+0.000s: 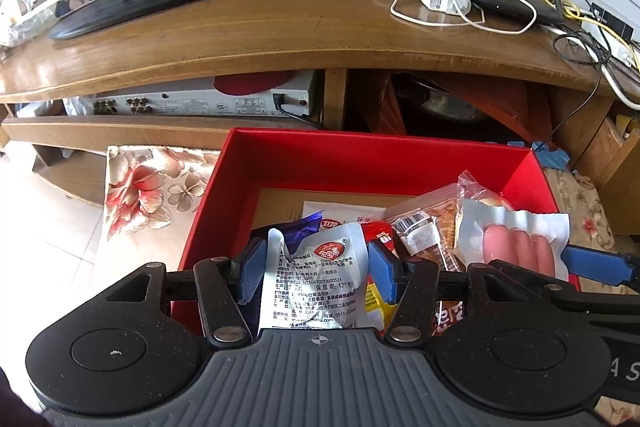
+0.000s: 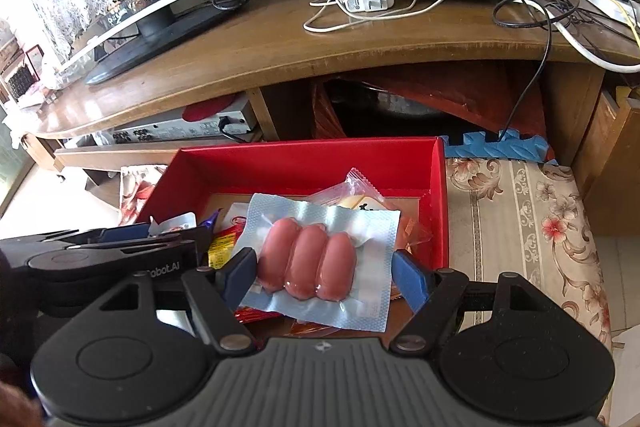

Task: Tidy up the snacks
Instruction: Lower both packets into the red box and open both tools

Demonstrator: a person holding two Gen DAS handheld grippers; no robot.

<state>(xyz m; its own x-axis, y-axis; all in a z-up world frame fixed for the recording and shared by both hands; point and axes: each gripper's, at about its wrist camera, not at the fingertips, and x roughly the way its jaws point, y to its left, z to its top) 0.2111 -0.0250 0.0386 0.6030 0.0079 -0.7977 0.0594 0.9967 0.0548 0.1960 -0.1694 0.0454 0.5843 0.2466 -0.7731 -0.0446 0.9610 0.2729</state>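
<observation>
Glossy plastic sausage pack point(image 2: 320, 259), matt red cardboard box point(image 2: 304, 163).

Both hand-held grippers point(image 1: 314, 269) point(image 2: 324, 273) angled down, clamped.

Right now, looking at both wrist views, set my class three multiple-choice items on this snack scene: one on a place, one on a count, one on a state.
1. Where does the red box sit?
A. On the wooden TV stand
B. Below and in front of the wooden TV stand
C. Inside the shelf

2. How many sausages are in the sausage pack?
A. Two
B. Three
C. Five

3. What is the left gripper doing?
A. Hanging open and empty
B. Gripping a white snack packet
C. Gripping a charger

Answers:
1 B, the TV stand rises behind the box.
2 B, three pink sausages lie side by side.
3 B, its blue pads press the white snack packet.
</observation>
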